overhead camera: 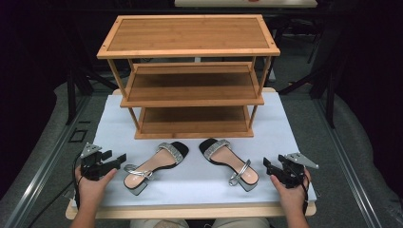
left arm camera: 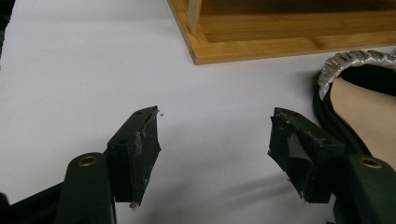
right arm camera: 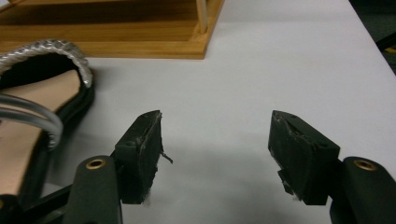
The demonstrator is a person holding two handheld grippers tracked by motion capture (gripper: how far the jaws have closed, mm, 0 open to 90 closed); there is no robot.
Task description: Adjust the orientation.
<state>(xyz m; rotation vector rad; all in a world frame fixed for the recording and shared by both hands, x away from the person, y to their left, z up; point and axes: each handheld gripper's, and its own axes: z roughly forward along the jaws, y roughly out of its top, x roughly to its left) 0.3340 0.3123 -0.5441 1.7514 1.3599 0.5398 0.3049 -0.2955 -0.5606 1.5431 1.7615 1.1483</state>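
Two silver-strapped sandals lie on the white table top (overhead camera: 285, 123) in front of a three-tier wooden shoe rack (overhead camera: 190, 76). The left sandal (overhead camera: 154, 166) points up and right, the right sandal (overhead camera: 230, 164) up and left. My left gripper (overhead camera: 119, 159) rests at the table's left front, open and empty, just left of the left sandal's heel. In the left gripper view the sandal (left arm camera: 359, 93) lies beside the right jaw. My right gripper (overhead camera: 267, 165) sits open and empty to the right of the other sandal (right arm camera: 32, 102), apart from it.
The rack's three shelves are bare; its base (left arm camera: 289, 44) stands just behind the sandals. Bare white surface lies between the sandals and beside the rack. Dark floor and metal rails (overhead camera: 43, 161) flank the table.
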